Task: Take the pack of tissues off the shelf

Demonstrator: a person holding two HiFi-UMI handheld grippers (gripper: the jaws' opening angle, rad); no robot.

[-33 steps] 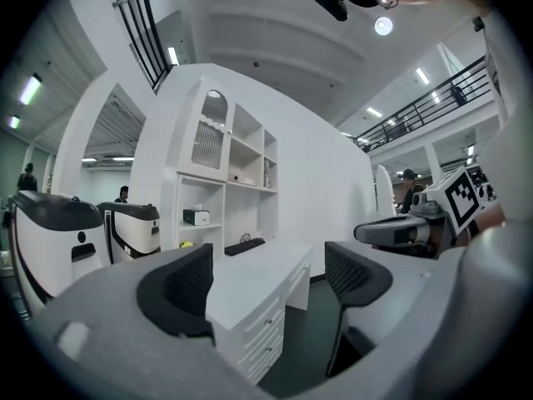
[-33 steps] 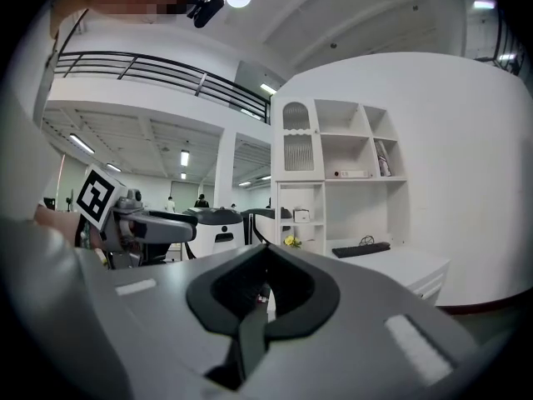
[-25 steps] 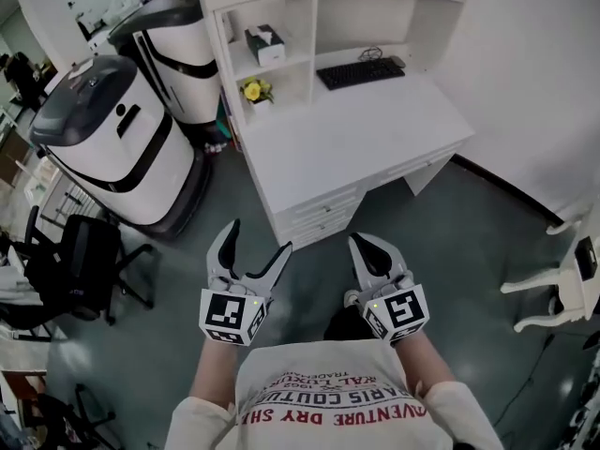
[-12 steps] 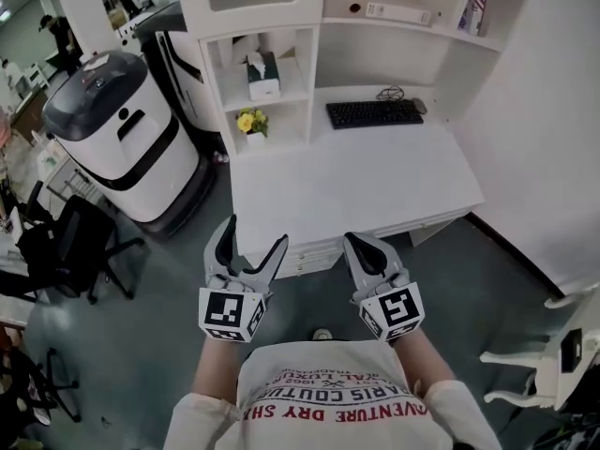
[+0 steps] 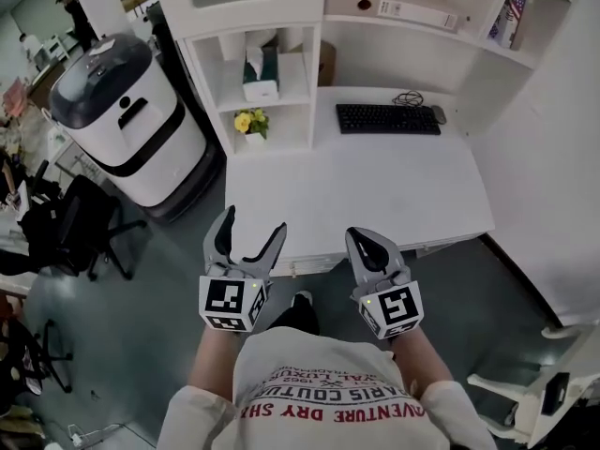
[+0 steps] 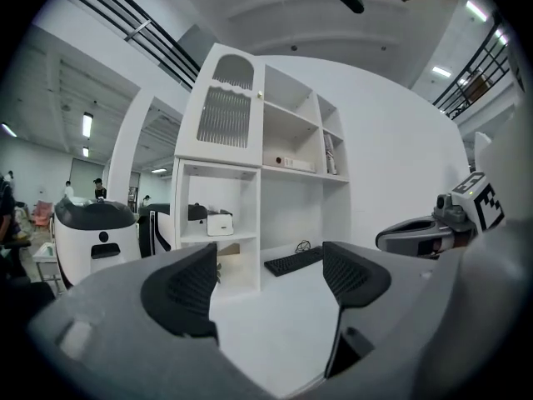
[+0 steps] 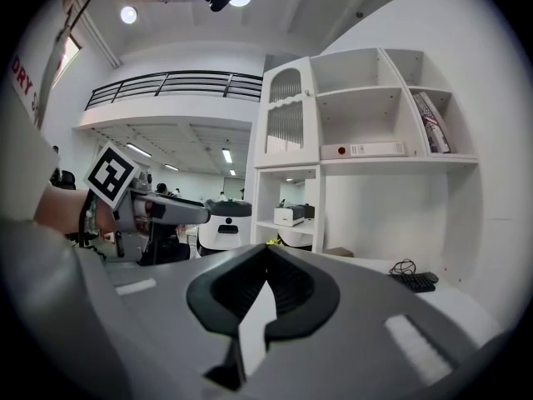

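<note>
Desk (image 5: 375, 190) nearer now. Left gripper (image 5: 251, 225): jaws apart, empty. Right gripper (image 5: 359, 240): jaws together, empty. Risk: reach for tissue pack (image 5: 260, 73) may topple flowers (image 5: 248, 121) below.

1. The left gripper (image 5: 251, 221) is matt grey plastic. The pads on its fingers (image 6: 185, 292) are black and bumpy, like rubber.
2. The right gripper (image 5: 366, 244) is the same matt grey plastic with black ribbed pads.
3. The worktop (image 5: 375, 190) ahead of the fingers is white and smooth, like painted wood.
4. The shelf (image 5: 292, 90) beyond the left fingers has the same white painted look.
5. The pack of tissues (image 5: 260, 75) looks like card, with soft white paper poking out.
6. The keyboard (image 5: 388, 119) is matt black plastic.
7. The big machine (image 5: 127, 125) left of the fingers is shiny white plastic.
8. The floor (image 5: 169, 279) below the fingers is grey, smooth and a bit shiny.
</note>
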